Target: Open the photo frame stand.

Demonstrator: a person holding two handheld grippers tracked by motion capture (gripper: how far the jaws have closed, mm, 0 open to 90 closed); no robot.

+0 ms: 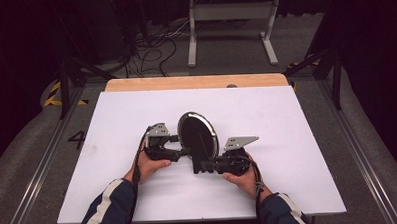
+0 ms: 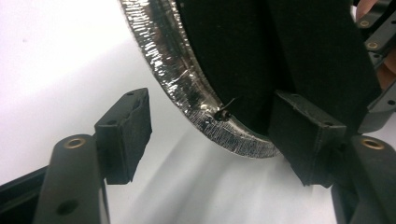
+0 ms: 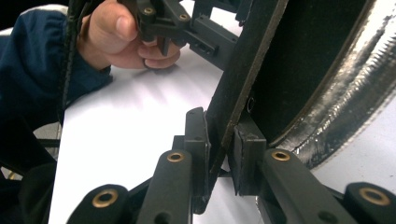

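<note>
A round frame (image 1: 198, 134) with a silvery rim (image 2: 187, 88) and a black back stands tilted on the white table (image 1: 297, 138). A flat black stand strut (image 3: 247, 70) juts from its back. My right gripper (image 1: 202, 167) is shut on the lower end of that strut, both pads pressed against it (image 3: 222, 154). My left gripper (image 1: 182, 152) is open, its jaws spread wide either side of the frame's lower rim (image 2: 215, 140); its right pad (image 2: 303, 135) lies close to the black back. The left hand and gripper (image 3: 187, 28) appear beyond the strut.
The wooden tabletop edge (image 1: 195, 82) shows past the far side of the white board. Behind it are floor cables (image 1: 149, 51) and a white metal stand (image 1: 231, 26). Metal rails (image 1: 360, 151) run along both sides of the table.
</note>
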